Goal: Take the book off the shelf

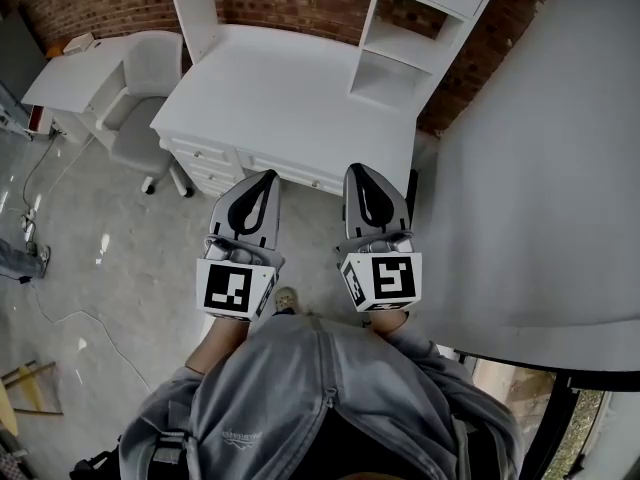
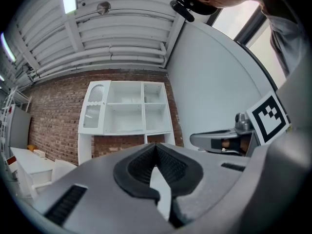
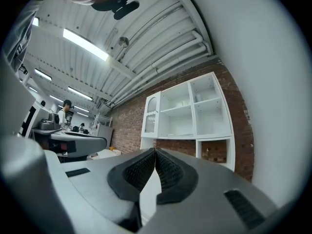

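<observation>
both grippers are held side by side, pointing at the white desk (image 1: 290,98) and the shelf unit (image 3: 195,111) against the brick wall (image 3: 126,126). the left gripper (image 2: 156,146) has its jaws pressed together with nothing between them, and the right gripper (image 3: 155,151) is closed and empty too. a flat pale thing (image 3: 176,134) lies on the middle shelf, well apart from both; whether it is the book i cannot tell
</observation>
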`<state>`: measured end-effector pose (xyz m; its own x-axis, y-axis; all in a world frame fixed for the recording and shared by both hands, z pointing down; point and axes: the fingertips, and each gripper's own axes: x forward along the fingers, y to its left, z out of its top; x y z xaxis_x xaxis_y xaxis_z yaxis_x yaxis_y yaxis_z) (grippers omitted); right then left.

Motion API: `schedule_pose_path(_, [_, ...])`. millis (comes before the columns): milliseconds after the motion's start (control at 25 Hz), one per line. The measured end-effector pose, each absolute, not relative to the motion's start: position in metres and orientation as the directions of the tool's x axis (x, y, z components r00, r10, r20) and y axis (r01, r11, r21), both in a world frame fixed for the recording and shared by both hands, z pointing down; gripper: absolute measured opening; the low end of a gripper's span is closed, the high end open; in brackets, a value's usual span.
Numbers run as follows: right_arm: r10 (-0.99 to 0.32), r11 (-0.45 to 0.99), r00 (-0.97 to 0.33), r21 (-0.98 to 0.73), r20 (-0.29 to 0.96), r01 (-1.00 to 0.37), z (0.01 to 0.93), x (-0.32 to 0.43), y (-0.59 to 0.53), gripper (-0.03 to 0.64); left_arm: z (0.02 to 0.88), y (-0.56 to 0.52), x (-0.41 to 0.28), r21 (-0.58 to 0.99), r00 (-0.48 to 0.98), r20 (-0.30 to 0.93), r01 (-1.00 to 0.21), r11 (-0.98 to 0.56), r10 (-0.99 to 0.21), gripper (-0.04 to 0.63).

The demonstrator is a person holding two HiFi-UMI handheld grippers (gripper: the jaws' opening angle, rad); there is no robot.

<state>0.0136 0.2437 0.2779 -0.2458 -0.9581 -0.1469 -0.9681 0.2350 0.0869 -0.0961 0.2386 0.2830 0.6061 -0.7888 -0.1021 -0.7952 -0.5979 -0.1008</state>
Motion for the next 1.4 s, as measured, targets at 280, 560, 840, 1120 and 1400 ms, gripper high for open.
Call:
schedule_pose_path(280, [-0.965, 0.213, -0.224, 0.095, -0.133, -0.973, 0.282, 0.004, 0.201, 0.026, 0.287, 0.192, -0.106, -0.091, 0.624, -0.094, -0.782, -0.617, -0.776, 0.006])
schedule_pose_path(560, [-0.972, 0.177, -0.191, 0.107, -0.135, -0.978, 0.280, -0.002, 0.172, 0.026, 0.291, 0.163, -0.114, -0.081, 0.648, -0.101, -0.762, -0.642, -0.755, 0.006])
schedule_pose_path(840, [-0.981, 0.136, -0.151, 0.118, -0.122, -0.984, 0.285, -0.005, 0.163, 0.026, 0.298, 0.146, -0.123, -0.060, 0.663, -0.100, -0.749, -0.660, -0.742, 0.006])
schedule_pose_path(1120, [-0.986, 0.114, -0.127, 0.114, -0.112, -0.987, 0.286, -0.003, 0.157, 0.026, 0.302, 0.137, -0.125, -0.044, 0.672, -0.089, -0.740, -0.671, -0.735, 0.006])
schedule_pose_path(1400, [-0.980, 0.118, -0.136, 0.123, -0.148, -0.985, 0.280, -0.005, 0.144, 0.026, 0.301, 0.123, -0.126, -0.051, 0.669, -0.118, -0.742, -0.669, -0.734, 0.006])
